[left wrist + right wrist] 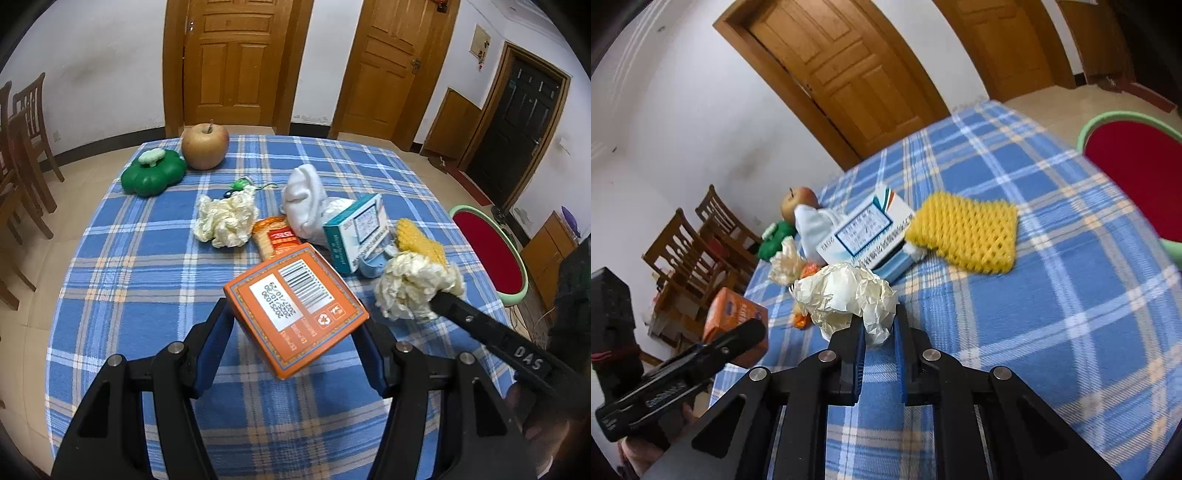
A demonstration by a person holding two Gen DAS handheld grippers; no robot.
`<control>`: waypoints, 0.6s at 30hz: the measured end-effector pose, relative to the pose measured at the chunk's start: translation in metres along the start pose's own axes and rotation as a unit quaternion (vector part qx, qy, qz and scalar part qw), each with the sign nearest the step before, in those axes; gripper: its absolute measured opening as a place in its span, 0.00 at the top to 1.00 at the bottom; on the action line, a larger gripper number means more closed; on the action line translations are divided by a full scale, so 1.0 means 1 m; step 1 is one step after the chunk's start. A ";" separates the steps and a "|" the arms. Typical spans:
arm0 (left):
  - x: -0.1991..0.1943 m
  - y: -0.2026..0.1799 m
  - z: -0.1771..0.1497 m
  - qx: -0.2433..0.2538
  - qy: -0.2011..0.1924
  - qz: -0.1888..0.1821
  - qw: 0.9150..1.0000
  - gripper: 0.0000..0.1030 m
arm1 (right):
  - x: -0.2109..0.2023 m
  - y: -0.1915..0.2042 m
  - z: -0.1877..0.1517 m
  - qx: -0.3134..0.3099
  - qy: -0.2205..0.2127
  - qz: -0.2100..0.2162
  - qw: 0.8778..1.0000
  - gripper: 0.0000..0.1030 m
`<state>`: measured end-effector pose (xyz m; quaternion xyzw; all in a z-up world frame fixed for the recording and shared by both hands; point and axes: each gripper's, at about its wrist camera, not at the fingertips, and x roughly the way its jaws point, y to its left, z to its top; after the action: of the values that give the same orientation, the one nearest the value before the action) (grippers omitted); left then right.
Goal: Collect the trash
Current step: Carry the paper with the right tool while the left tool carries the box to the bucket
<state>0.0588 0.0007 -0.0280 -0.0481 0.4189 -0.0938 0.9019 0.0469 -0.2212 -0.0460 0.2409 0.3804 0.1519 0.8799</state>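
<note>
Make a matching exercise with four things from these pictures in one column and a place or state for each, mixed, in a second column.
Things:
1. orange box
2. paper wad
3. apple
4. yellow net

Places or states:
A. lying flat on the cloth beside the blue-white box
B. standing near the table's far edge
C. held in the right hand-held gripper
D. held in the left hand-held gripper

Pairs: 1-D, 2-C, 3-B, 4-A
</note>
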 end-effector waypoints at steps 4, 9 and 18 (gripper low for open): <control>-0.001 -0.013 0.002 0.010 -0.001 -0.016 1.000 0.38 | -0.022 -0.004 0.003 0.009 -0.026 -0.001 1.000 0.87; 0.000 -0.038 0.011 0.035 -0.002 -0.036 0.999 0.38 | -0.054 -0.015 0.009 0.019 -0.066 -0.019 0.997 0.87; 0.018 -0.101 0.032 0.086 0.006 -0.078 0.993 0.38 | -0.103 -0.059 0.024 0.061 -0.125 -0.085 0.987 0.87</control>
<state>0.0816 -0.1020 -0.0041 -0.0022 0.4093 -0.1999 0.8902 0.0015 -0.3243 -0.0018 0.2778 0.2955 0.0215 0.9138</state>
